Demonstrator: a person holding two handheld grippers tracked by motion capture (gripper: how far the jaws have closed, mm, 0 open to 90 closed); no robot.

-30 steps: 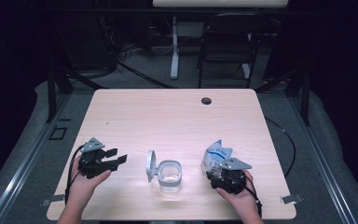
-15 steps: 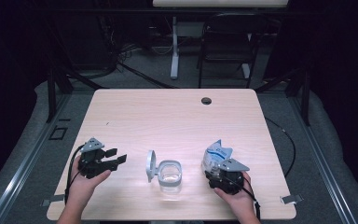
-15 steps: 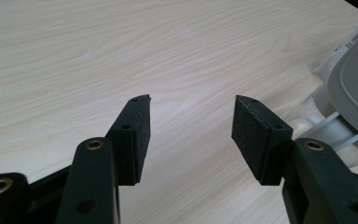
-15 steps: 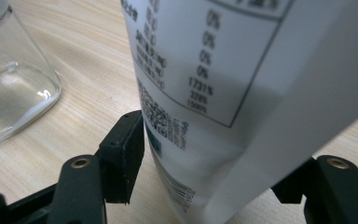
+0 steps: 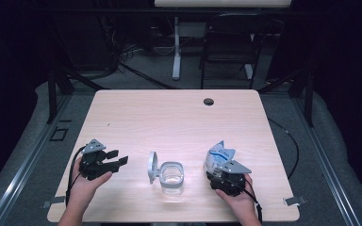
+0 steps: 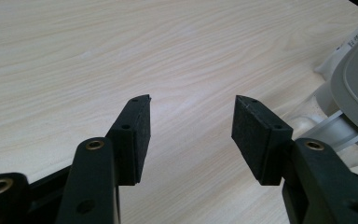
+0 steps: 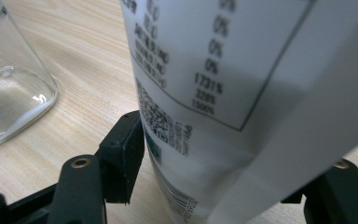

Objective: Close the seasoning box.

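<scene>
Wood-grain table [image 5: 179, 117] (dark room), left gripper [image 5: 117, 160] fingers wide, right gripper [image 5: 219, 170] apparently clasping white pouch [image 5: 218, 155], glass jar [image 5: 171, 177] between.

- A light wooden rectangular table [image 5: 179, 117] with rounded corners fills the middle; a small round black grommet [image 5: 209, 101] sits near its far edge.
- Grey carpet floor [image 5: 320, 155] surrounds it, dim.
- A black metal chair [image 5: 226, 52] and a white table leg [image 5: 176, 47] stand far behind, in darkness.
</scene>
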